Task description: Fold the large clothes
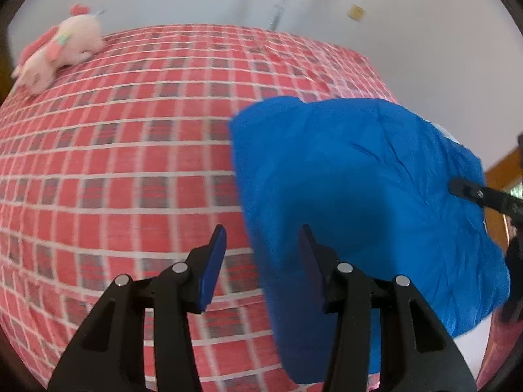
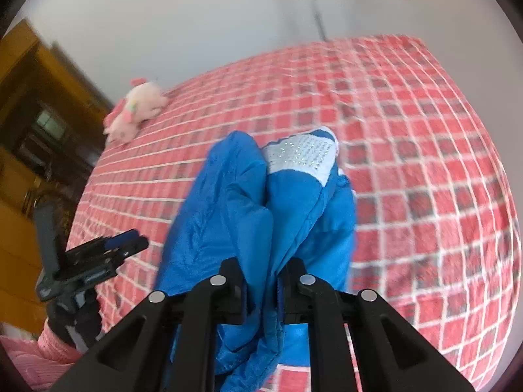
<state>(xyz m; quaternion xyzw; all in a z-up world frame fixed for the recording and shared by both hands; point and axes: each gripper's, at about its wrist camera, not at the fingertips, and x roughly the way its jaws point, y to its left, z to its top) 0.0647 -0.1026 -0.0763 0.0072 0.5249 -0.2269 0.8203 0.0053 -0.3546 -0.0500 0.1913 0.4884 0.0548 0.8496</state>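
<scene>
A large blue garment [image 1: 359, 179] lies bunched on the red checked bed [image 1: 114, 163]. In the right wrist view my right gripper [image 2: 264, 268] is shut on a raised fold of the blue garment [image 2: 228, 222], which drapes away from the jaws. A white sparkly patch [image 2: 304, 156] shows at the garment's far end. My left gripper [image 1: 263, 232] is open above the garment's left edge, its blue pads well apart and pressing on nothing. The right gripper [image 1: 464, 189] reaches in over the garment's right side. The left gripper [image 2: 137, 243] shows at the left of the bed.
A pink and white plush toy [image 1: 59, 52] lies near the bed's far left corner, also seen as the plush toy [image 2: 137, 111]. Wooden furniture [image 2: 32, 114] stands left of the bed [image 2: 425, 163]. A pink sleeve [image 2: 32, 359] is at the lower left. White wall lies behind.
</scene>
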